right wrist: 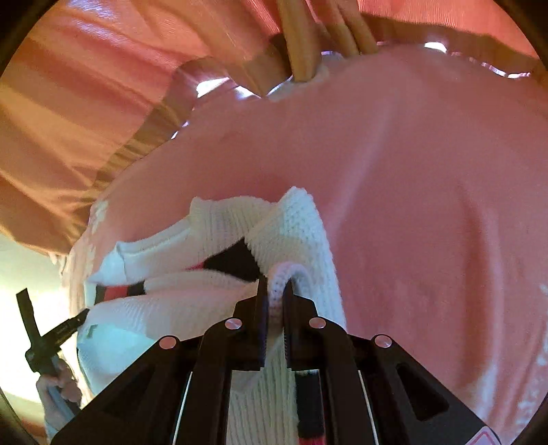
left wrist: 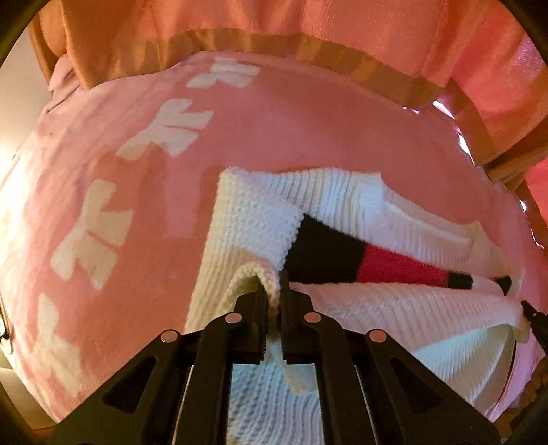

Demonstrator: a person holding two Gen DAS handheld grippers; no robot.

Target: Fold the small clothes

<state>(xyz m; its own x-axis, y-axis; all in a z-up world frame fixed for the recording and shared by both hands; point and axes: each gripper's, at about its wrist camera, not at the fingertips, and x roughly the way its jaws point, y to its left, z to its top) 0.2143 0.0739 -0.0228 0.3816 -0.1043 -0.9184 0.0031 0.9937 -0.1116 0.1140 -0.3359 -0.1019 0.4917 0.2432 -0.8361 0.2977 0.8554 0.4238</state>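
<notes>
A white knitted sweater (left wrist: 376,315) with a black and red stripe (left wrist: 394,265) lies partly folded on a pink blanket (left wrist: 274,130). My left gripper (left wrist: 273,284) is shut on a fold of the sweater's near left edge. My right gripper (right wrist: 276,291) is shut on a fold of the sweater (right wrist: 205,308) at its near right edge. The right gripper's tip shows at the right edge of the left wrist view (left wrist: 531,313). The left gripper (right wrist: 80,316) shows at the left of the right wrist view, pinching the sweater's far corner.
The pink blanket (right wrist: 428,191) has white bow patterns (left wrist: 171,130) along its left side. A wooden frame (left wrist: 376,65) and wooden bars (right wrist: 308,41) stand behind it, with pink-orange cloth (left wrist: 308,17) beyond. The person's hand (right wrist: 58,390) holds the left gripper.
</notes>
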